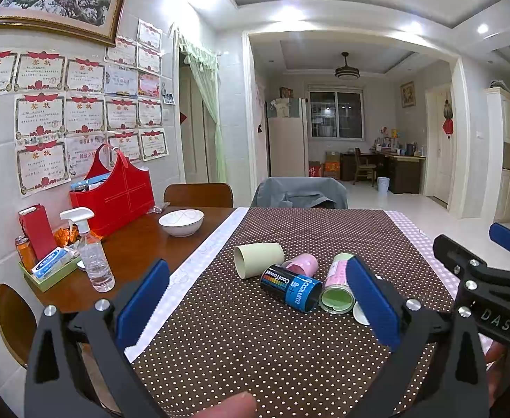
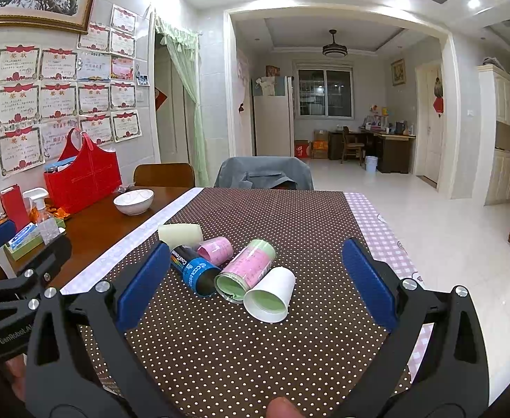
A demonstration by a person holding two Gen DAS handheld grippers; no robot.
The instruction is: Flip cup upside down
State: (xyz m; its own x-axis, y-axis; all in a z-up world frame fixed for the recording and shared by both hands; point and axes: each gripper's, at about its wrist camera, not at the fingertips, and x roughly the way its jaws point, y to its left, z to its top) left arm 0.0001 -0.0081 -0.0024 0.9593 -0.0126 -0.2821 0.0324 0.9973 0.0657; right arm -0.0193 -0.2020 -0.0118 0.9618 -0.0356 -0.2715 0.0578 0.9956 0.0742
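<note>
Several cups lie on their sides on the brown dotted cloth (image 2: 255, 348). A white cup (image 2: 270, 296) with a green inside lies nearest, mouth toward me. Beside it lie a pink-and-green cup (image 2: 249, 268), a black-and-blue CoolTowel can (image 2: 193, 270), a small pink cup (image 2: 216, 250) and a pale green cup (image 2: 180, 233). They also show in the left wrist view: pale green cup (image 1: 258, 259), can (image 1: 289, 287), pink-and-green cup (image 1: 338, 285). My left gripper (image 1: 258, 308) is open, just short of the cups. My right gripper (image 2: 255, 287) is open, with the white cup between its fingers' line.
A white bowl (image 2: 133, 201), a red bag (image 2: 84, 174), a spray bottle (image 1: 92, 254) and a tray of small items (image 1: 49, 271) stand on the wooden table at left. A chair with a grey jacket (image 2: 263, 174) stands at the far edge. The table's right edge drops to the floor.
</note>
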